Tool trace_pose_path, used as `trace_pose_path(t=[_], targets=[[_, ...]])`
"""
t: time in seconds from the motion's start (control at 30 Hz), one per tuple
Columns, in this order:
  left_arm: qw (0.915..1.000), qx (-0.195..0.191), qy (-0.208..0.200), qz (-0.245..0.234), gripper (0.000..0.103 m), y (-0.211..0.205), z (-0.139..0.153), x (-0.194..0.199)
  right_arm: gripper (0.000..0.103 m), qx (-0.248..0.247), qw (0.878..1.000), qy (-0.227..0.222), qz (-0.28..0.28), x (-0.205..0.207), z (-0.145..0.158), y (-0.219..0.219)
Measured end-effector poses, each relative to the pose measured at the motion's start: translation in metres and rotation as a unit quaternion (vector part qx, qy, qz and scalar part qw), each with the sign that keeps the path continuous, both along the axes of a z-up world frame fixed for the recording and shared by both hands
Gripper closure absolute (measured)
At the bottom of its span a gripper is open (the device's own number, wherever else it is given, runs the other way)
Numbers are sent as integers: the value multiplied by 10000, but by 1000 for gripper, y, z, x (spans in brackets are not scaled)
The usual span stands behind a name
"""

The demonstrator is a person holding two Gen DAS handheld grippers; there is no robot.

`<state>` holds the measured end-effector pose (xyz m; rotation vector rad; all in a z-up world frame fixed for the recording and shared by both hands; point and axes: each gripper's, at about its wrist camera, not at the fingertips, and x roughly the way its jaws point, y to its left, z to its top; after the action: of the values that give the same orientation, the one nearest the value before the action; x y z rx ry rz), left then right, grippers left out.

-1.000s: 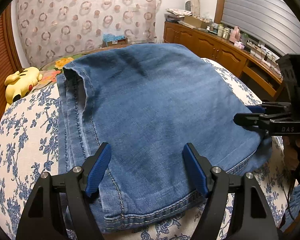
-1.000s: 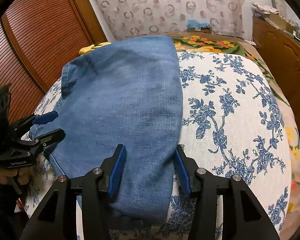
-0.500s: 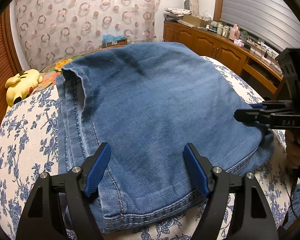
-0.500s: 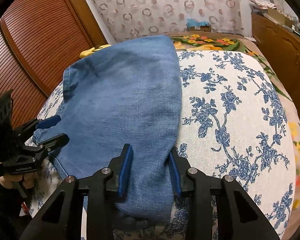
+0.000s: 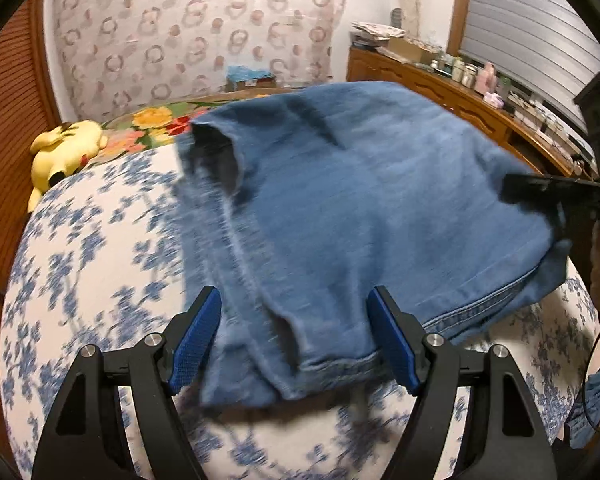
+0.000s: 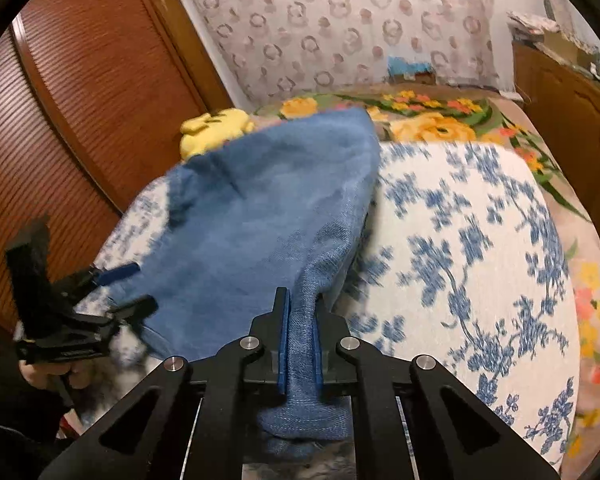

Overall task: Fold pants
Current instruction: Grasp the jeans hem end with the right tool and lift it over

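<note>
A yellow plush toy (image 5: 66, 152) lies near a wooden cabinet (image 5: 440, 92) (cluttered top).

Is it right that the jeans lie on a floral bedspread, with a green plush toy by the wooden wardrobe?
Not quite. The plush toy is yellow, not green, as the left wrist view shows. The rest holds: the jeans lie on the floral bedspread, near the wooden wardrobe.

The pants (image 5: 364, 208) are blue denim, folded into a broad stacked bundle on a bed (image 5: 80, 280) covered in white cloth with blue flowers. One near corner is bunched and lifted off the cover; the stitched hem runs along the near edge, and an open dark fold shows at the far left.
</note>
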<state>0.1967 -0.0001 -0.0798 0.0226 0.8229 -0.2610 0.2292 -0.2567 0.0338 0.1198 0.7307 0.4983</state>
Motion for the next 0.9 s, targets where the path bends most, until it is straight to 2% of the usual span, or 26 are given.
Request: trace_pose_path(t=[0.23, 0.4, 0.63, 0.9], targets=[[9992, -110, -262, 281, 26, 27, 15, -13, 94, -5, 9968, -552, 574, -17, 36, 40], [9974, -125, -456, 538, 26, 53, 28, -20, 95, -31, 9921, -722, 1026, -18, 46, 78], [9937, -127, -540, 979, 26, 97, 31, -31, 95, -146, 9860, -763, 1473, -4, 31, 125], [9900, -152, -506, 1305, 26, 126, 24, -42, 95, -257, 9806, -535, 1867, 20, 4, 164]])
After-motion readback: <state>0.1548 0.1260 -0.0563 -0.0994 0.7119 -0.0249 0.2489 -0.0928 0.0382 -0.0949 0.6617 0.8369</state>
